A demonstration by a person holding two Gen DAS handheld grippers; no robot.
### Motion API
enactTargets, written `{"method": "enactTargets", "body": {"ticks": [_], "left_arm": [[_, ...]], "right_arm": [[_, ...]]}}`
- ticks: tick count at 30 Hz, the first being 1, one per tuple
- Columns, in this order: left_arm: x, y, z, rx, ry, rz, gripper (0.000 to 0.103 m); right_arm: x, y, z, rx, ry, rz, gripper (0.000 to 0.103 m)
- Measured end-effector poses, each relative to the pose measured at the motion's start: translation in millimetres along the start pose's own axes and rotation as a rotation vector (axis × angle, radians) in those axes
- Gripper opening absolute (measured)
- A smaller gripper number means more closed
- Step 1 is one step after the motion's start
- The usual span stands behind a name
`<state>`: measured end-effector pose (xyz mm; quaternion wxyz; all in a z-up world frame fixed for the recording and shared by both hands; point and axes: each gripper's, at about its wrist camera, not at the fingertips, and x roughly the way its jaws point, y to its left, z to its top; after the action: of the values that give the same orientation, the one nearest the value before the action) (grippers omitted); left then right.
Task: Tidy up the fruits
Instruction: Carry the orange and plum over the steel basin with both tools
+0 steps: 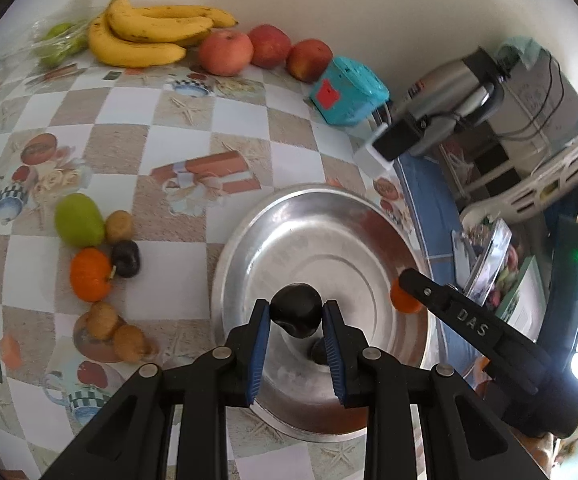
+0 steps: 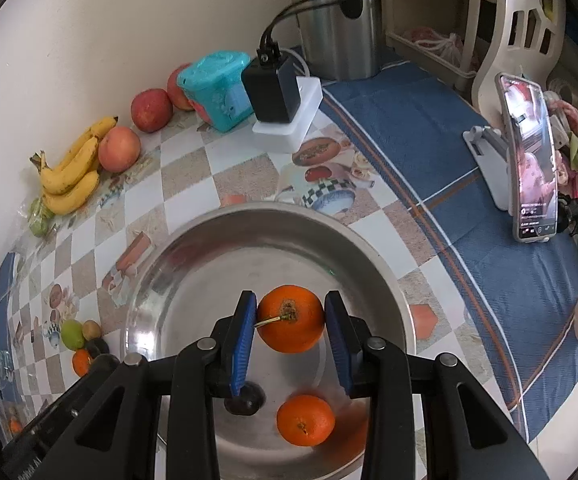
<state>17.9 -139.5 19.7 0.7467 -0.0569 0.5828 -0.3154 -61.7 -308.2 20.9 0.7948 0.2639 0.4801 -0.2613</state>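
Note:
My left gripper (image 1: 296,314) is shut on a dark plum (image 1: 296,309) and holds it over the steel bowl (image 1: 249,236). Another dark plum (image 1: 316,351) lies in the bowl under it. My right gripper (image 2: 290,318) is shut on an orange (image 2: 291,319) above the same bowl (image 2: 193,240). A second orange (image 2: 306,420) and a dark plum (image 2: 245,400) lie in the bowl. On the table left of the bowl sit a green fruit (image 1: 79,220), an orange (image 1: 90,274), a plum (image 1: 125,258) and several brown kiwis (image 1: 119,225).
Bananas (image 1: 149,34), three red apples (image 1: 225,51) and bagged green fruit (image 1: 57,40) line the wall. A teal box (image 1: 347,90), a charger block (image 2: 273,88), a steel kettle (image 2: 335,16) and a phone on a stand (image 2: 531,160) stand beyond the bowl.

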Motion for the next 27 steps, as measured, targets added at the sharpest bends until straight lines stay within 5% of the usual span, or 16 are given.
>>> {"method": "enactTargets", "body": {"ticks": [27], "left_arm": [[36.7,-11.5,-14.2,0.079,0.094,0.109,0.031]], "right_arm": [[34.4,-3.6,-9.4,-0.006,0.111,-0.037,0.037]]}}
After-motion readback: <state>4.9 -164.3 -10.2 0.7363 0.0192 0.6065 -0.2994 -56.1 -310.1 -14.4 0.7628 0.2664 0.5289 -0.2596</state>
